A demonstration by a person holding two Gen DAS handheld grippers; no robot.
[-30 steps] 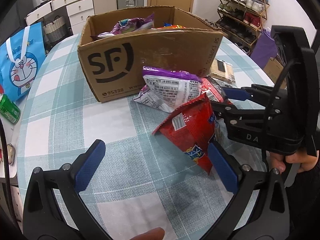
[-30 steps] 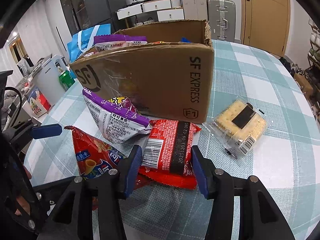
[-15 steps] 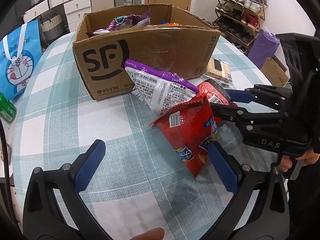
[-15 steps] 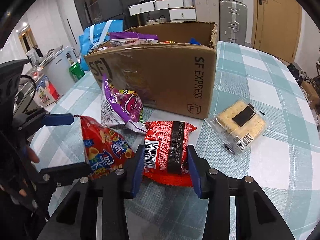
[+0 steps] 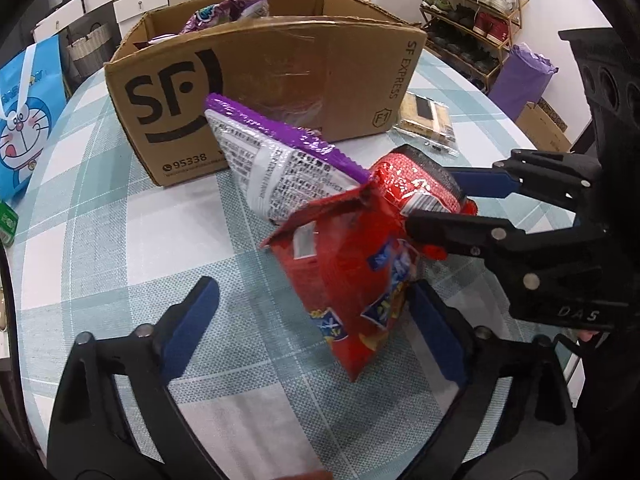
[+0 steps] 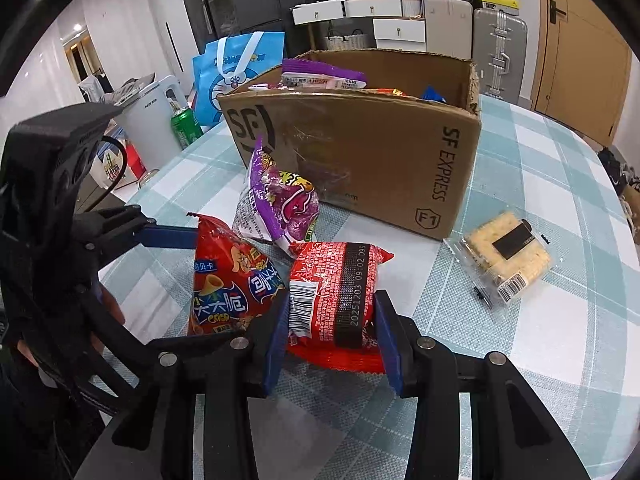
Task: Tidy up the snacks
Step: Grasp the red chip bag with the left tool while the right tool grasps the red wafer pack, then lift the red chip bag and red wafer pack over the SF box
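Note:
A red chip bag (image 5: 352,280) stands on the checked table (image 5: 120,220) between the fingers of my left gripper (image 5: 312,332). It leans on the right finger and the left pad is clear of it; the jaws are closing. My right gripper (image 6: 331,344) is shut on a red noodle packet (image 6: 336,288) with a black band. A purple snack bag (image 5: 280,172) leans on the chip bag, in front of the SF cardboard box (image 5: 280,68), which holds several snacks.
A clear pack of crackers (image 6: 508,256) lies to the right of the box. A blue cartoon bag (image 5: 24,120) and a green can (image 6: 186,126) sit past the table's left edge. A shoe rack (image 5: 472,8) stands at the far right.
My right gripper's jaws have narrowed onto the red noodle packet. The left jaws have come in a little around the chip bag. The purple bag has tipped against the chip bag.

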